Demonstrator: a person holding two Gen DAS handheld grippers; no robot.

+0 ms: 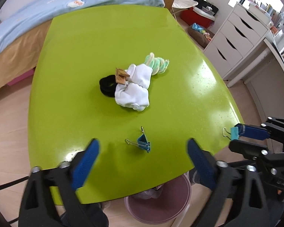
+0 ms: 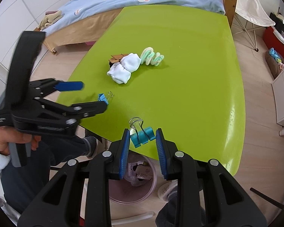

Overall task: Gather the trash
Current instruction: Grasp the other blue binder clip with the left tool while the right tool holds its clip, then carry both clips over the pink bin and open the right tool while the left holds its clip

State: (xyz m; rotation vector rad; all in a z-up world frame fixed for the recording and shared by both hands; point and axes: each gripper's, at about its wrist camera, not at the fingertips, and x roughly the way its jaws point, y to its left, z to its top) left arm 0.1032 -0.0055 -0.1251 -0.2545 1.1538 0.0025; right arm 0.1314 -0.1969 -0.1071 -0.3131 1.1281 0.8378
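A blue binder clip (image 1: 143, 141) lies on the green table (image 1: 104, 47) near its front edge. My left gripper (image 1: 143, 148) hangs just above it, open, with one blue pad on each side of the clip and neither touching it. From the right wrist view that left gripper (image 2: 94, 96) hovers over the same clip (image 2: 103, 96). My right gripper (image 2: 143, 143) is shut on a second blue binder clip (image 2: 142, 135), held over the table's front edge. That second clip (image 1: 233, 132) also shows at the right of the left wrist view.
Mid-table lies a pile: white socks (image 1: 134, 89), a black hair band (image 1: 107, 85), a wooden clothespin (image 1: 121, 76) and a green-white fuzzy coil (image 1: 157, 63). A pink bin (image 2: 151, 187) with wrappers stands under the front edge. A bed lies behind, white drawers (image 1: 234, 37) to the right.
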